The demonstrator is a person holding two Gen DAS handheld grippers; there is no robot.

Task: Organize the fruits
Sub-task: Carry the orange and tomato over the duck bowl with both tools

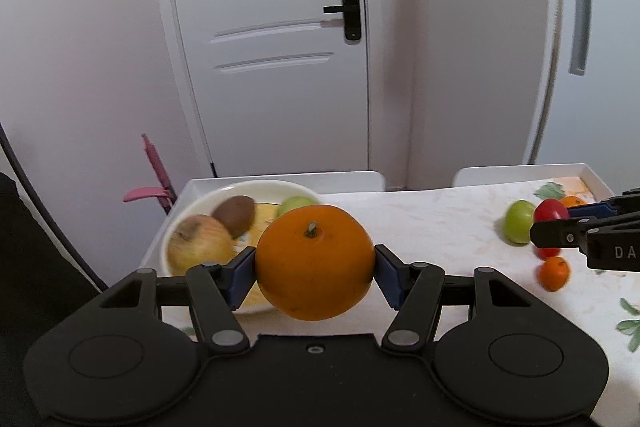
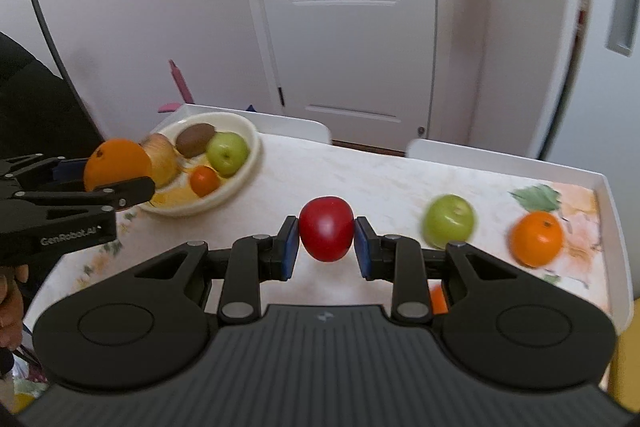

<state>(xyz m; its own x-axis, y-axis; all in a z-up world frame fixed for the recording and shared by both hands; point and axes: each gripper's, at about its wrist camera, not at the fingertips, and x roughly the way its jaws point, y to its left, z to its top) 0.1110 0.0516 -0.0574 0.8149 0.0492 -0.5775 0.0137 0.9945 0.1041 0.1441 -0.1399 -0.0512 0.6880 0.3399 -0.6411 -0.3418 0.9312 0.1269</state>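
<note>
My left gripper [image 1: 315,277] is shut on a large orange [image 1: 315,262] and holds it in the air just in front of the cream bowl [image 1: 182,217]. The bowl [image 2: 244,131] holds a yellow apple [image 2: 162,159], a kiwi [image 2: 195,139], a green apple [image 2: 227,153] and a small orange [image 2: 204,180]. My right gripper [image 2: 326,247] is shut on a red apple [image 2: 327,228] above the middle of the table. A green apple [image 2: 449,221] and an orange [image 2: 537,238] lie on the table to the right. The left gripper with its orange [image 2: 118,163] shows at the left of the right wrist view.
The white table [image 2: 380,179] has a raised rim [image 2: 612,211] at the right. Two white chair backs [image 2: 304,127] stand behind it, before a white door [image 1: 272,39]. A small orange [image 1: 553,273] lies near the right gripper [image 1: 560,227] in the left wrist view.
</note>
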